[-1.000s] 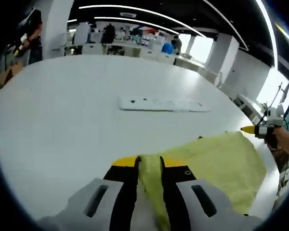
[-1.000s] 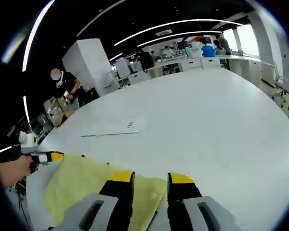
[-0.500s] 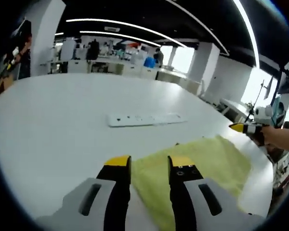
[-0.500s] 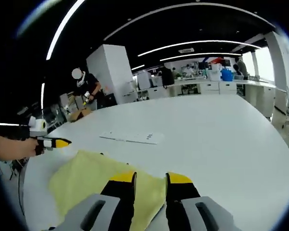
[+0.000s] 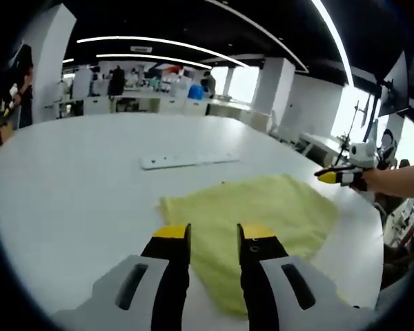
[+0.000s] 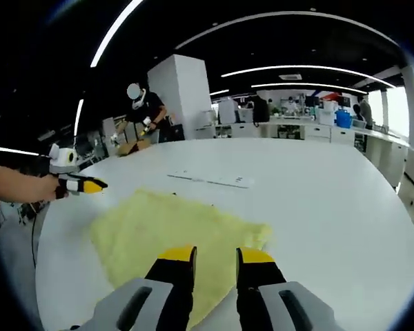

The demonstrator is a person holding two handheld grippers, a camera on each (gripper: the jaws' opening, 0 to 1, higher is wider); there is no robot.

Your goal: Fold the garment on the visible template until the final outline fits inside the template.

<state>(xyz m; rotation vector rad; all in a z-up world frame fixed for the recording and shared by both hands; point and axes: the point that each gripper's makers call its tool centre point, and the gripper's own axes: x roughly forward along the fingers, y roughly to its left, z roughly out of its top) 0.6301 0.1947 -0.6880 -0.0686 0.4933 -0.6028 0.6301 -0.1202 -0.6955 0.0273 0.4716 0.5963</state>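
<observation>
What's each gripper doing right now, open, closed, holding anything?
Left gripper: open, empty, above the flat yellow cloth garment.
Right gripper: open, empty, above the same garment.

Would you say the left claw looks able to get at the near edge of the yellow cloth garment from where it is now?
Probably yes. The left claw is open and empty, and the yellow cloth garment lies flat on the white table right beyond its tips, with nothing between them.
</observation>
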